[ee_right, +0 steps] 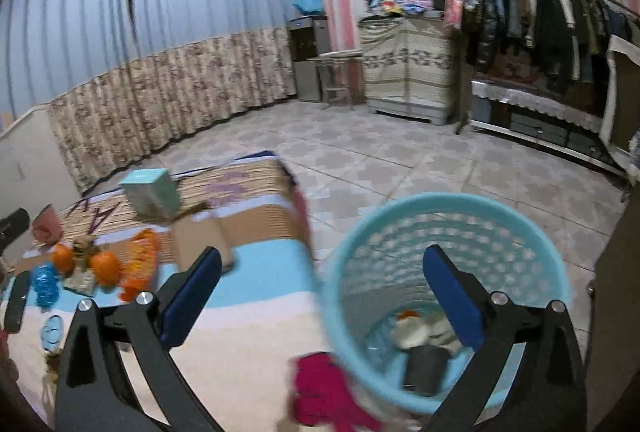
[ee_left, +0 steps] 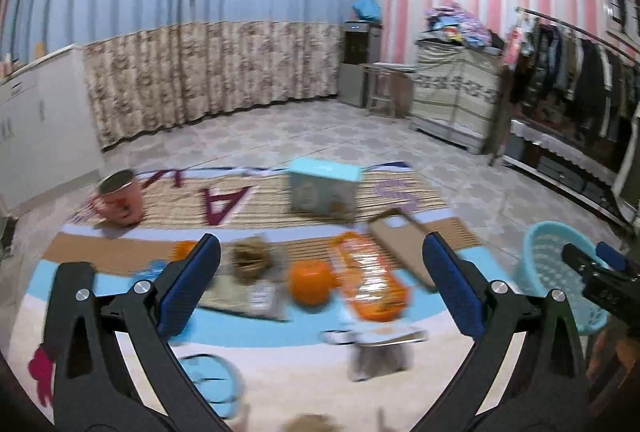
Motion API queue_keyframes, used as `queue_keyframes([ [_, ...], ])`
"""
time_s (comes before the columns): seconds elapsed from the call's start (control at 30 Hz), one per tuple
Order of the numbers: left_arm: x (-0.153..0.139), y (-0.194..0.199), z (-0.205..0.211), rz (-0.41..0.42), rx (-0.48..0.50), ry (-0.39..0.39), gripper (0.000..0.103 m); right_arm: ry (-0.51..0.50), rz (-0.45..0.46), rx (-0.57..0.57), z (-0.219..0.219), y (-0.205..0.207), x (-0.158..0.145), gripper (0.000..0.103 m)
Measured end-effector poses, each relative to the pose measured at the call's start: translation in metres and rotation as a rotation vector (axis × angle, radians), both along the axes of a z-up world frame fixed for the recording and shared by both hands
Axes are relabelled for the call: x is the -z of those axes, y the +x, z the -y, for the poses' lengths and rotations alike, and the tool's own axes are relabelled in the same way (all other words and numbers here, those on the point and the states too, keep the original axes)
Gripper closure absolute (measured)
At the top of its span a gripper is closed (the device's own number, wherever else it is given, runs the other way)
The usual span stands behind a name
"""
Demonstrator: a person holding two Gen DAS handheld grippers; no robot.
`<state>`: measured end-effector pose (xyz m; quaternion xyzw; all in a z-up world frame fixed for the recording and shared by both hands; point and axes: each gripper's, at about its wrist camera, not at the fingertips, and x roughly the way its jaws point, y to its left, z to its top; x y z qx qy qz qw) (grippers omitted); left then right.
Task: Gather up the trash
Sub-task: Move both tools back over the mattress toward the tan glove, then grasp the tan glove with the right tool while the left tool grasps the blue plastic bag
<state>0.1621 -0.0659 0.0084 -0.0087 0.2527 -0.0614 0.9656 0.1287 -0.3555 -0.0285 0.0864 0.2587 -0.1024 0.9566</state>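
Nearest us, our right gripper (ee_right: 322, 286) hung over the blue basket (ee_right: 400, 208), fingers wide apart and holding nothing; trash lay at the basket's bottom (ee_right: 416, 332). Our left gripper (ee_left: 322, 274), equally wide and empty, faced the mat (ee_left: 280, 360) with an orange (ee_left: 310, 282), wrapper (ee_left: 370, 280) and mug (ee_left: 120, 196).

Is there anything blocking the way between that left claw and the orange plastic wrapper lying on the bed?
Nothing visible does. The open left gripper faces the crinkled orange plastic wrapper, which lies on the striped bedspread ahead of its fingers. A round orange fruit sits right beside the wrapper's left edge, close enough to get bumped.
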Motion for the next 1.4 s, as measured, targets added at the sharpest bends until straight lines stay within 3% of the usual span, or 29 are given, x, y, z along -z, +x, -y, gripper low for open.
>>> queue_keyframes([
  [0.2, 0.02, 0.004, -0.071, -0.077, -0.109, -0.004, 0.005, 0.001, -0.023, -0.09, -0.061, 0.007, 0.008, 0.005],
  [0.43, 0.033, -0.015, -0.128, -0.093, -0.164, 0.042, 0.005, -0.036, -0.055, -0.168, -0.122, -0.014, 0.017, 0.005],
  [0.67, 0.048, -0.043, -0.162, -0.101, -0.177, 0.064, 0.005, -0.088, 0.01, -0.263, -0.178, -0.049, 0.009, 0.005],
  [0.83, 0.054, -0.056, -0.178, -0.096, -0.197, 0.036, 0.005, -0.146, -0.033, -0.317, -0.214, -0.055, 0.025, 0.005],
  [0.97, 0.055, -0.061, -0.177, -0.079, -0.192, 0.082, 0.005, -0.135, -0.07, -0.355, -0.232, -0.058, 0.038, 0.005],
  [1.4, 0.07, -0.05, -0.183, -0.145, -0.199, 0.042, 0.005, -0.139, -0.159, -0.382, -0.251, -0.049, 0.064, 0.005],
])
